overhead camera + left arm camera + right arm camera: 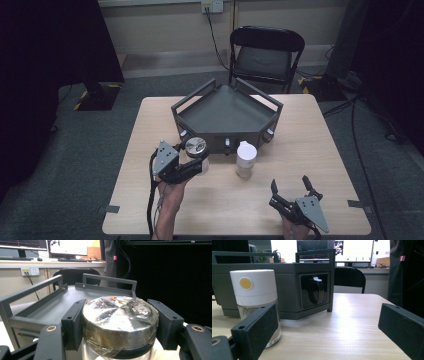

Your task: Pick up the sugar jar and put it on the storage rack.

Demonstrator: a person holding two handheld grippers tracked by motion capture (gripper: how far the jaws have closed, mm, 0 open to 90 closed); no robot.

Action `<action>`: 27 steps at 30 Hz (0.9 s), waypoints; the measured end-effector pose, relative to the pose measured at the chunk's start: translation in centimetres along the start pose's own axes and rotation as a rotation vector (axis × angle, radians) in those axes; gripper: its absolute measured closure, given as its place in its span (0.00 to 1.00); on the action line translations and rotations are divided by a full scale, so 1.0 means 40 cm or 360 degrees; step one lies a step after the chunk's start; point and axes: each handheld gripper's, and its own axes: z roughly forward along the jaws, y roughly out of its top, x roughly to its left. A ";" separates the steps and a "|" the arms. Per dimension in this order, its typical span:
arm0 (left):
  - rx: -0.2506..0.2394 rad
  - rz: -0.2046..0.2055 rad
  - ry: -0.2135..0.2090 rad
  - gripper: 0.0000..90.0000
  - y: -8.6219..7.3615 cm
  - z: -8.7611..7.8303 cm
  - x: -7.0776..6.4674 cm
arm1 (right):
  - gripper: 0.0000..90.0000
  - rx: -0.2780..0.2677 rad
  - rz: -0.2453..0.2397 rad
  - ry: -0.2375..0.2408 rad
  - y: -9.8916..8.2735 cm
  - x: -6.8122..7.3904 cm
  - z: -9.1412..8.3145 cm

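Left gripper point(196, 161) clamps a glass jar point(117, 350) by its plastic-wrapped metal lid point(120, 322), probably slippery and breakable.

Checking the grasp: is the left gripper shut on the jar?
Shut: left gripper pads press both sides of the jar lid.

Jar lid point(120, 320): brushed metal, glossy, under wrinkled clear film. Jar body: clear glass.
Second jar point(255, 305), at 3 o'clock of the first: matt white plastic cap, clear glass below.
Tray point(225, 112): matt dark grey, smooth.
Table point(300, 150): pale wood-grain, slight sheen.
Pads point(73, 325): matt black plastic.
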 end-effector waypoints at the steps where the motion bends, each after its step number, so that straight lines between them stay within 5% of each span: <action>1: -0.0011 -0.0005 0.0016 0.39 0.001 0.002 -0.004 | 0.02 0.0000 0.0000 0.0000 0.000 0.000 0.000; 19: -0.0055 0.0063 0.0231 0.39 0.083 0.092 -0.044 | 0.02 0.0001 0.0001 0.0008 0.000 -0.002 0.000; 27: -0.0061 0.0089 0.0314 0.39 0.118 0.141 -0.034 | 0.02 0.0000 0.0000 0.0024 0.000 -0.006 0.000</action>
